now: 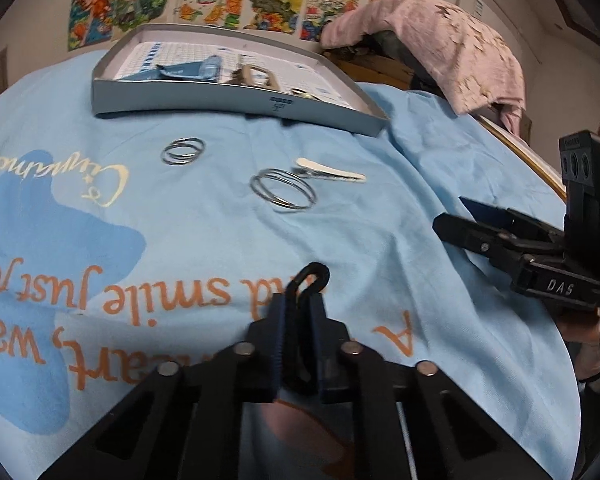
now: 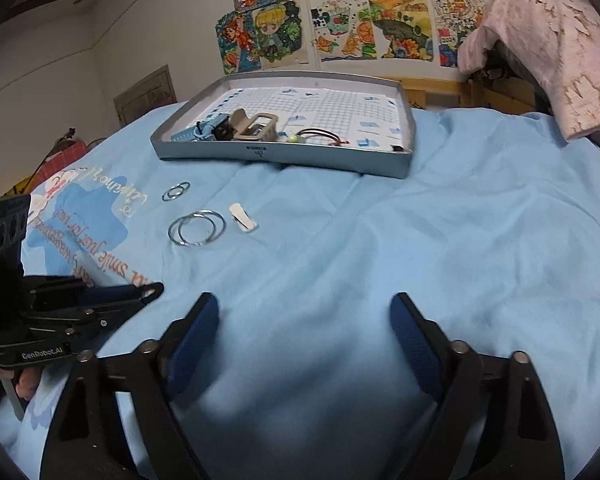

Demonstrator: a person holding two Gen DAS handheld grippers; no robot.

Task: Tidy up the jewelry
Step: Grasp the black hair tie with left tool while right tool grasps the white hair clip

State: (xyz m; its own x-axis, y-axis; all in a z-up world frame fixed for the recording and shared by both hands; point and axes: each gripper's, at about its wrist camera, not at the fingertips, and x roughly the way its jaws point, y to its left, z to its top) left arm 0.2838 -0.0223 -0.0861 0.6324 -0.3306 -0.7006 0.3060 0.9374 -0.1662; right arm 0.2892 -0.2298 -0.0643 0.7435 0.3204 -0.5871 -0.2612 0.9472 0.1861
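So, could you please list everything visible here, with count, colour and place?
shallow cardboard box: one, grey-blue, far middle of the cloth
beige rectangular hair claw: one, inside the box
blue hair clips: a small cluster, box's left end
dark thin bangles: count unclear, inside the box
large silver wire hoops: one overlapping set, on the cloth
small silver wire hoops: one set, further left
white flat hair clip: one, beside the large hoops
black looped hair tie: one, pinched in the left gripper
light blue printed cloth: one, covering the surface
pink fabric: one, far right
colourful drawings: several, on the wall
left gripper: black, shut on the tie
right gripper: black with blue pads, open, nothing between
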